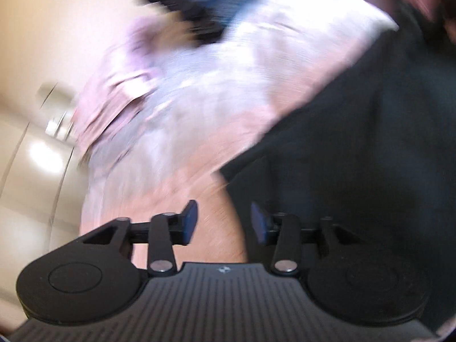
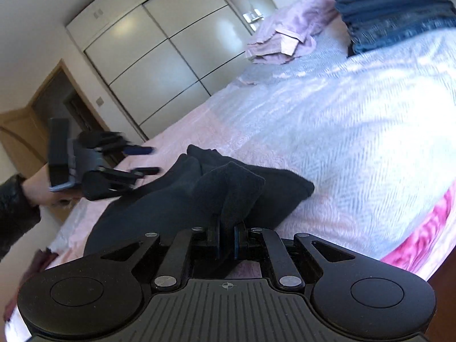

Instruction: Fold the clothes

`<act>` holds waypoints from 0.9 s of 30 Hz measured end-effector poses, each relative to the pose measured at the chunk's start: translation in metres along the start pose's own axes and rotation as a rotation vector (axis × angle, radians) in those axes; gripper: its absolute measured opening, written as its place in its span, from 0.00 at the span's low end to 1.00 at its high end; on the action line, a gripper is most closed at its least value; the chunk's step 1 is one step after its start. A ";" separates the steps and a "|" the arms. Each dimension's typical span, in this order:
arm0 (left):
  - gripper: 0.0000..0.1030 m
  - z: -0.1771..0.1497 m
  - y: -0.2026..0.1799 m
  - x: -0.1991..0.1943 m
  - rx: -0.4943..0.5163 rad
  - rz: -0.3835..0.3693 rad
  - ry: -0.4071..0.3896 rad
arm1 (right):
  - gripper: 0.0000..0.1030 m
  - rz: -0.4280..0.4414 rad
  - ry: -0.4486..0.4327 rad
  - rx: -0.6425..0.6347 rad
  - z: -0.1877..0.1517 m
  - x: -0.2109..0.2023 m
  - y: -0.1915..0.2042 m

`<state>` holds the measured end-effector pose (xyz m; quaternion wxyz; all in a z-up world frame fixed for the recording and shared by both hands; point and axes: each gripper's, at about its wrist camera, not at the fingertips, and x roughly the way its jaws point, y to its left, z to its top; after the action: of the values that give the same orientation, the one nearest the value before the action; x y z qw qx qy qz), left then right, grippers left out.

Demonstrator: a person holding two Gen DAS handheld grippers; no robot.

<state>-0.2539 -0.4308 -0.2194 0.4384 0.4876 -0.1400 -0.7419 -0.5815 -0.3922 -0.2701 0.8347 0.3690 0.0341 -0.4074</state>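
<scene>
Black garment [image 2: 228, 188] pinched by right tongs [image 2: 227, 242], bed edge [image 2: 71, 228]

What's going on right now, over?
Right gripper shut on black garment. Left gripper open, empty, off to the side. Garment bunched on bed. Nothing in the way.

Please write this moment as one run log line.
left gripper: open, empty | right gripper: shut on black garment | garment on bed

Both wrist views — close over bed [image 2: 327, 119].
</scene>
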 end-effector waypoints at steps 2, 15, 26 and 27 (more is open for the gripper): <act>0.44 -0.012 0.033 -0.015 -0.199 -0.008 -0.003 | 0.06 0.003 -0.004 0.039 -0.002 0.000 0.002; 0.44 -0.033 0.029 0.038 -0.511 -0.289 0.065 | 0.47 0.000 -0.077 0.206 0.010 0.000 0.009; 0.03 -0.057 0.038 -0.007 -0.576 -0.292 -0.080 | 0.10 -0.053 -0.080 0.048 0.023 -0.003 0.035; 0.03 -0.057 0.043 -0.015 -0.585 -0.279 -0.104 | 0.09 -0.039 -0.095 0.041 0.028 -0.006 0.039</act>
<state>-0.1817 -0.4314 -0.2108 0.4461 0.3169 0.1252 -0.8276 -0.5652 -0.3910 -0.2245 0.8196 0.3655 -0.0070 -0.4412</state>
